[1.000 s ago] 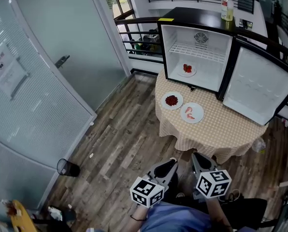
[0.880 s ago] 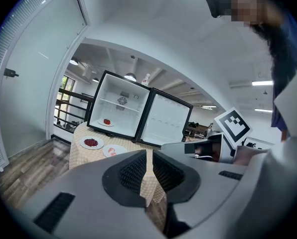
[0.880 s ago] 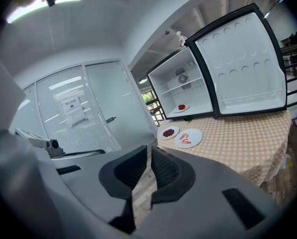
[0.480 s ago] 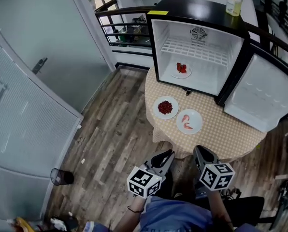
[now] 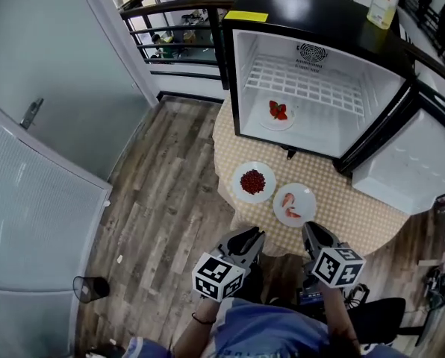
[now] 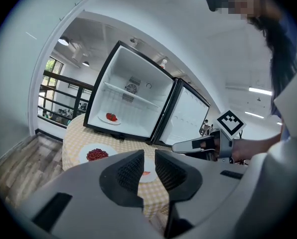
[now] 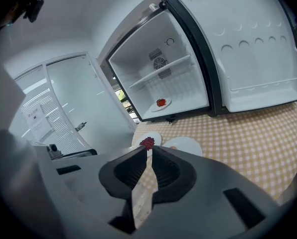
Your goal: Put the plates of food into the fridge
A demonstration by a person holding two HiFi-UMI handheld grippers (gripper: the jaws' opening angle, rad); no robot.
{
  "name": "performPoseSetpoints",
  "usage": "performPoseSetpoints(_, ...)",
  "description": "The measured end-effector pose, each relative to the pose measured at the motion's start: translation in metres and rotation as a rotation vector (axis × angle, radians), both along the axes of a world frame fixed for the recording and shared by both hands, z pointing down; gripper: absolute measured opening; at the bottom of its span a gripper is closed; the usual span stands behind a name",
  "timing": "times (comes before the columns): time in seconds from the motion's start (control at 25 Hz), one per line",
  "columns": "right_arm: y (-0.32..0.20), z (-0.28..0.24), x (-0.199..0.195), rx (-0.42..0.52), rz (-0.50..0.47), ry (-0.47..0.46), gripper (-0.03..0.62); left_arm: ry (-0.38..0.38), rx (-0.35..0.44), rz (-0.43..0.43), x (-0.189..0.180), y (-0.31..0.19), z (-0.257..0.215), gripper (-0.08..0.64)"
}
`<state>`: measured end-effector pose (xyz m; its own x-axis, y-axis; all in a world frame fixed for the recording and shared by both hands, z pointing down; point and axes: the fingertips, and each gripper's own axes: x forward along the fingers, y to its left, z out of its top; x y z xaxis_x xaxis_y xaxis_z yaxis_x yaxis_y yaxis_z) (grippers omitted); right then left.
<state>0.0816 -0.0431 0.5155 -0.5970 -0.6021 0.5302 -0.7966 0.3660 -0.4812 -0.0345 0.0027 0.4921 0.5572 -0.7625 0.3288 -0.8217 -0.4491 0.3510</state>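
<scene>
Two white plates sit on the checked table [image 5: 346, 213]: one with dark red berries [image 5: 253, 182] and one with shrimp [image 5: 293, 203]. A third plate with strawberries [image 5: 278, 113] lies on the floor of the open fridge [image 5: 312, 88]. My left gripper [image 5: 251, 236] hovers just short of the table's near edge; its jaws have just been opening a little, with nothing between them. My right gripper [image 5: 310, 231] is beside it, below the shrimp plate, shut and empty. In the left gripper view, the left gripper [image 6: 149, 156] points between both plates [image 6: 96, 154]. The right gripper [image 7: 149, 151] aims at the berry plate [image 7: 147, 142].
The fridge door [image 5: 420, 166] swings out to the right over the table. A bottle [image 5: 384, 1] stands on the fridge top. Glass doors [image 5: 36, 125] fill the left, a railing [image 5: 170, 21] the back, and a small black bin [image 5: 89, 288] stands on the wooden floor.
Both grippers and the head have moved towards the table, so the table and fridge look nearer. The three plates have not moved.
</scene>
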Motion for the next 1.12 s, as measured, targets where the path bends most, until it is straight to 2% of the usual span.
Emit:
performPoseSetpoints(0.12,-0.015,0.009,0.001,-0.019,0.041,0.014,0.04,0.003,-0.03,0.043,-0.008,-0.018,0.016,0.117)
performPoseSetpoints(0.28,-0.026,0.02,0.015,-0.041,0.12,0.021,0.041,0.017,-0.076,0.126,-0.006,-0.035,0.04,0.12)
performPoseSetpoints(0.44,-0.036,0.032,0.032,-0.057,0.194,0.031,0.041,0.001,-0.121,0.199,0.002,-0.049,0.068,0.121)
performPoseSetpoints(0.6,-0.042,0.05,0.046,-0.092,0.228,0.029,0.049,0.004,-0.176,0.249,0.017,-0.059,0.093,0.127)
performPoseSetpoints(0.68,-0.044,0.061,0.05,-0.118,0.224,0.029,0.079,0.001,-0.212,0.268,0.024,-0.062,0.105,0.132)
performPoseSetpoints(0.8,-0.047,0.081,0.052,-0.162,0.198,0.037,0.115,-0.003,-0.263,0.265,0.03,-0.068,0.121,0.138)
performPoseSetpoints(1.12,-0.053,0.136,0.053,-0.259,0.142,0.082,0.135,-0.039,-0.364,0.183,0.034,-0.082,0.151,0.173)
